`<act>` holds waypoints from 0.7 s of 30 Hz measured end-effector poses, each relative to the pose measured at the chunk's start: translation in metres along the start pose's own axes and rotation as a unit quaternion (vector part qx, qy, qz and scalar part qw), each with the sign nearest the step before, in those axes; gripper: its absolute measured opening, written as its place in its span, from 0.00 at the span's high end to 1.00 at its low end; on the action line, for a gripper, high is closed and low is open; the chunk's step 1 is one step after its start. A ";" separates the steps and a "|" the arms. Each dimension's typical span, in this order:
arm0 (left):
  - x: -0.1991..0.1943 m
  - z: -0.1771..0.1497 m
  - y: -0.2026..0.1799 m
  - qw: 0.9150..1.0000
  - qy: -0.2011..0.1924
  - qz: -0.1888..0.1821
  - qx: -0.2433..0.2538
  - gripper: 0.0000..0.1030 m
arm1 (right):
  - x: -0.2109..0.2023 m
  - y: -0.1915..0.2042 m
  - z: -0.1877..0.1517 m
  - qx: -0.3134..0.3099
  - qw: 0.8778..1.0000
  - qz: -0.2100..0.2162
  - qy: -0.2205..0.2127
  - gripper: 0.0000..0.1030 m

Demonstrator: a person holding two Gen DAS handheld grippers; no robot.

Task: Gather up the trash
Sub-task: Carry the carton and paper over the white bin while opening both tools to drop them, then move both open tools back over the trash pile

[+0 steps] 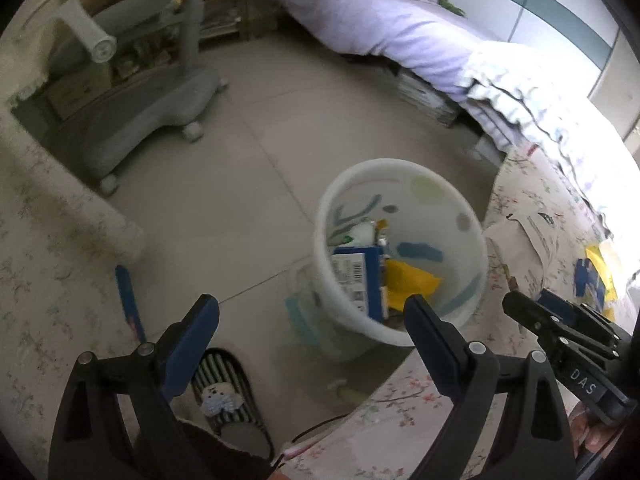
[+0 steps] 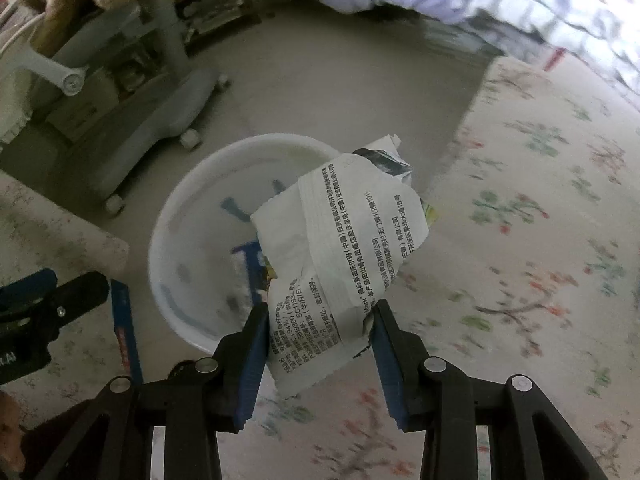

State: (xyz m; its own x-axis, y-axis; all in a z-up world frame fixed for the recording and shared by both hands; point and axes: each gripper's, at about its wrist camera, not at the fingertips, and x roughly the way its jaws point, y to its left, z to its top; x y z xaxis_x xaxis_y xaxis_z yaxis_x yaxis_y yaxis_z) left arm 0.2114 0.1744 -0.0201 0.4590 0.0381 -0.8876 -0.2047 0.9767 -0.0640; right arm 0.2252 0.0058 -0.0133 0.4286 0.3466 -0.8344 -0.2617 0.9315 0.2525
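Both grippers hover above the round white plastic bin (image 1: pixel 400 248): left gripper (image 1: pixel 312 312) wide, empty; right gripper (image 2: pixel 320 320) clamps a crumpled white printed wrapper (image 2: pixel 344 248).

The bin (image 1: pixel 400 248) is smooth white plastic, faintly glossy. The wrapper (image 2: pixel 340 256) in the right gripper (image 2: pixel 320 324) is thin printed film or paper, creased and matt. Both grippers' arms are matt black plastic with blue pads and bright metal pins. The floral cover (image 2: pixel 540 240) is soft cloth. The floor (image 1: pixel 248 184) is smooth tile.
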 end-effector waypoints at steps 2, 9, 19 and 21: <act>0.000 -0.001 0.008 1.000 0.003 0.007 -0.006 0.08 | 0.005 0.007 0.001 -0.006 1.000 0.005 -0.001 0.57; -0.001 -0.001 0.019 1.000 0.006 0.012 -0.014 0.08 | -0.001 0.013 0.000 -0.012 0.999 0.006 -0.048 0.12; -0.008 -0.005 0.003 1.000 0.004 -0.002 -0.001 0.08 | -0.046 -0.024 -0.019 0.028 0.998 -0.040 -0.049 0.12; -0.010 -0.005 -0.006 1.000 0.003 -0.006 0.008 0.08 | -0.058 -0.040 -0.029 0.043 0.996 -0.058 -0.045 0.12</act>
State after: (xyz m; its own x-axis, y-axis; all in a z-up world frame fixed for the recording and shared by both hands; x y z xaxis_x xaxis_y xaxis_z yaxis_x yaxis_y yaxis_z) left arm 0.2033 0.1673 -0.0132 0.4564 0.0252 -0.8894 -0.1857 0.9803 -0.0675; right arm 0.1855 -0.0549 0.0112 0.5277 0.2415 -0.8144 -0.1327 0.9704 0.2018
